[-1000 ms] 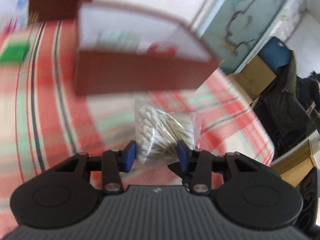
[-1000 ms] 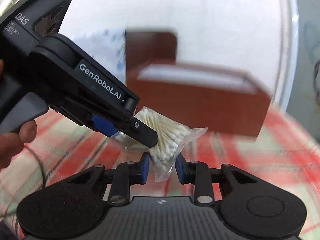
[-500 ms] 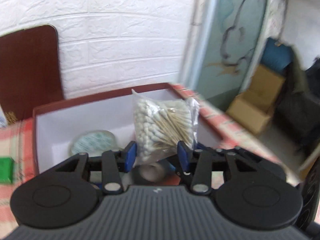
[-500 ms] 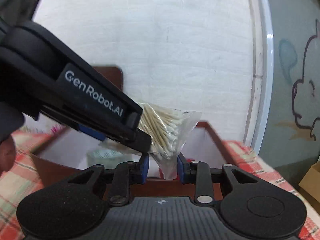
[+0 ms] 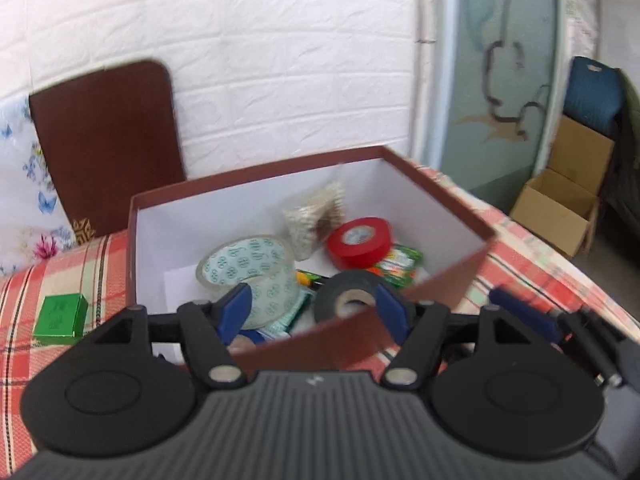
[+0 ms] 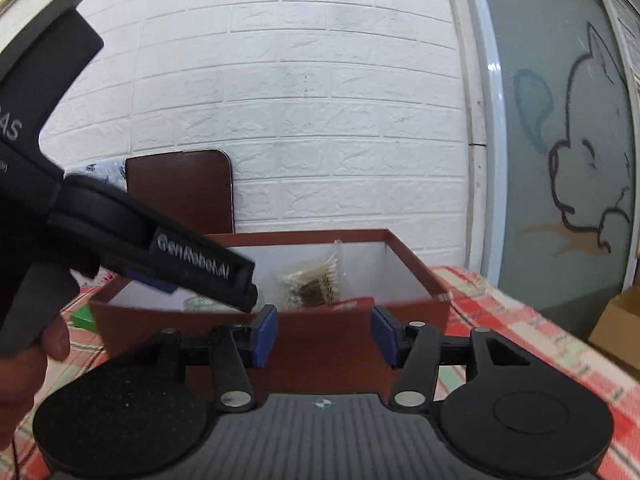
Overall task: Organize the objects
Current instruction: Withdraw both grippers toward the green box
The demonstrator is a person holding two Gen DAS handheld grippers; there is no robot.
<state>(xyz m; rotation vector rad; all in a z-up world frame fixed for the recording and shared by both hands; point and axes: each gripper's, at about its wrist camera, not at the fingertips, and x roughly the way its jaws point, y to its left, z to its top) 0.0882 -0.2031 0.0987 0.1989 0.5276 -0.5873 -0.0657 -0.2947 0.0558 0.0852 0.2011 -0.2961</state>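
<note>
A brown box with white inside (image 5: 256,216) stands on the checked tablecloth. A clear bag of cotton swabs (image 5: 316,216) lies inside it against the back wall, also seen in the right wrist view (image 6: 316,280). Around it lie a clear tape roll (image 5: 248,268), a red tape roll (image 5: 359,242), a black tape roll (image 5: 347,300) and green packets (image 5: 396,266). My left gripper (image 5: 314,312) is open and empty over the box's front wall. My right gripper (image 6: 324,336) is open and empty just in front of the box (image 6: 416,276), beside the left gripper's body (image 6: 200,268).
A small green box (image 5: 60,314) sits on the cloth left of the brown box. A brown lid (image 5: 104,140) leans on the white brick wall behind. Cardboard boxes (image 5: 560,208) stand on the floor past the table's right edge.
Both grippers opened and let go of the cotton swab bag, which dropped into the box. Both grippers have drawn back from it.
</note>
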